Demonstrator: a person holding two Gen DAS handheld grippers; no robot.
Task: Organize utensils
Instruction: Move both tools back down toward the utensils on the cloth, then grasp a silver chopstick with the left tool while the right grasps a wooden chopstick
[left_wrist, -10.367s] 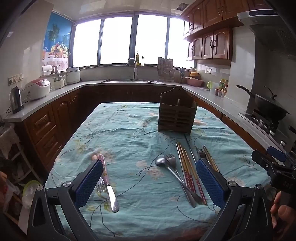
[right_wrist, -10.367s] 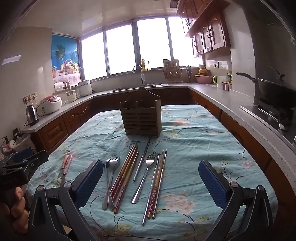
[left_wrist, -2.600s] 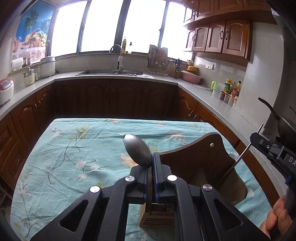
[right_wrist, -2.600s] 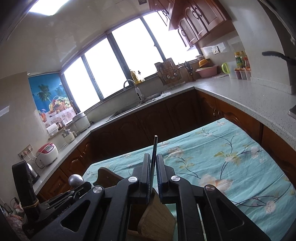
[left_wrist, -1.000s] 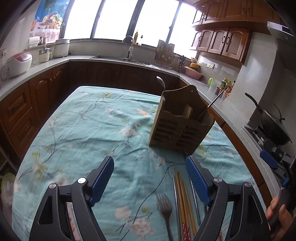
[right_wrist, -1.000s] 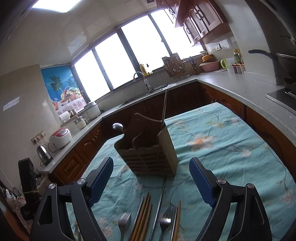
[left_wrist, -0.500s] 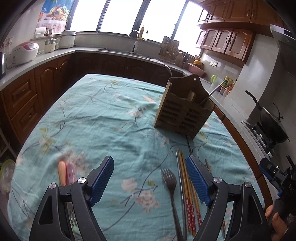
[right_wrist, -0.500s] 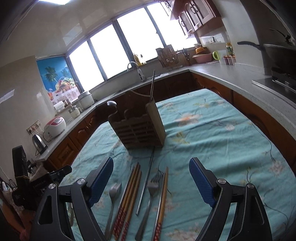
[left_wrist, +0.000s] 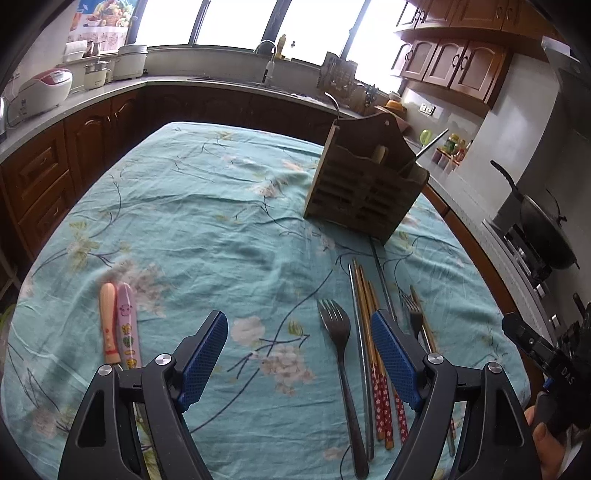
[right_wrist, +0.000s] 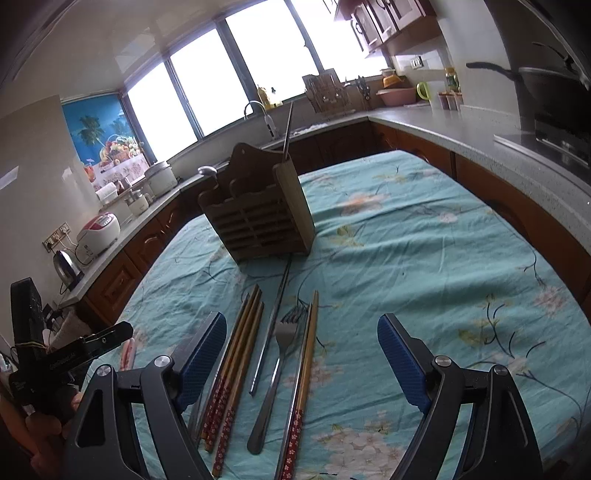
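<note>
A wooden utensil holder (left_wrist: 364, 184) (right_wrist: 258, 218) stands on the teal flowered tablecloth (left_wrist: 207, 229), with a spoon (right_wrist: 208, 171) and a metal chopstick (right_wrist: 287, 127) standing in it. A fork (left_wrist: 338, 354), several chopsticks (left_wrist: 373, 350) and a second fork (right_wrist: 279, 363) lie in front of it. Two pink-handled children's utensils (left_wrist: 118, 325) lie at the left. My left gripper (left_wrist: 299, 362) is open and empty, low over the cloth beside the fork. My right gripper (right_wrist: 301, 362) is open and empty above the second fork and chopsticks (right_wrist: 236, 365).
Brown kitchen cabinets and a grey counter (right_wrist: 461, 129) wrap around the table. A wok (left_wrist: 546, 229) sits on the stove at the right. A rice cooker (left_wrist: 44, 86) and pots stand on the left counter. The table edge is close on the right.
Both grippers have drawn back from the holder and come lower over the utensils lying on the cloth. Both stay open and empty.
</note>
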